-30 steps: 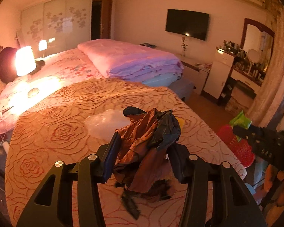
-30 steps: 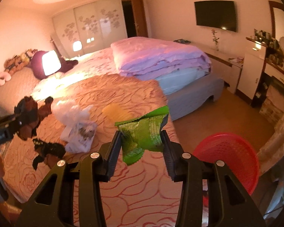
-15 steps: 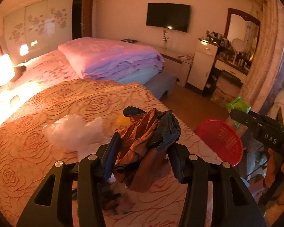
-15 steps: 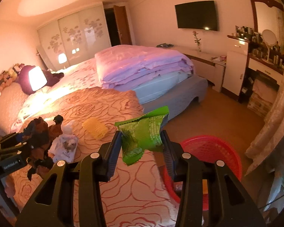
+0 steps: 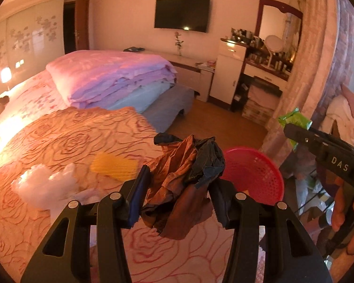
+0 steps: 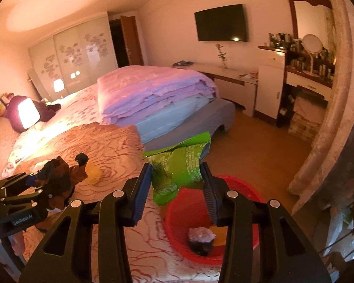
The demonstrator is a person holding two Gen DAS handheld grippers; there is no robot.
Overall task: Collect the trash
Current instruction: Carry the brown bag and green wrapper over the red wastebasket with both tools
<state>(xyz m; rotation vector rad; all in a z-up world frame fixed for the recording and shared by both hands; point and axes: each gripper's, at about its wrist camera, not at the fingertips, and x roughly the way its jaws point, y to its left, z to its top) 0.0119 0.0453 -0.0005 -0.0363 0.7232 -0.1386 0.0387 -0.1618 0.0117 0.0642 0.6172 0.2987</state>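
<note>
Pinching crumpled brown-black wrapper (image 5: 184, 179) in left fingers (image 5: 139, 188), creased green packet (image 6: 179, 167) in right fingers (image 6: 141, 188)

The crumpled brown and black wrapper (image 5: 186, 184) is looking like thin, creased plastic film; the green packet (image 6: 179, 167) is shining glossy. The red basket (image 6: 245, 188) is showing perforated plastic, the rose-patterned bedspread (image 5: 66, 141) matt embossed cloth.

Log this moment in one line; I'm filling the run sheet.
left tongs: shut on brown wrapper | right tongs: shut on green packet | red basket: below packet, already holds trash
</note>
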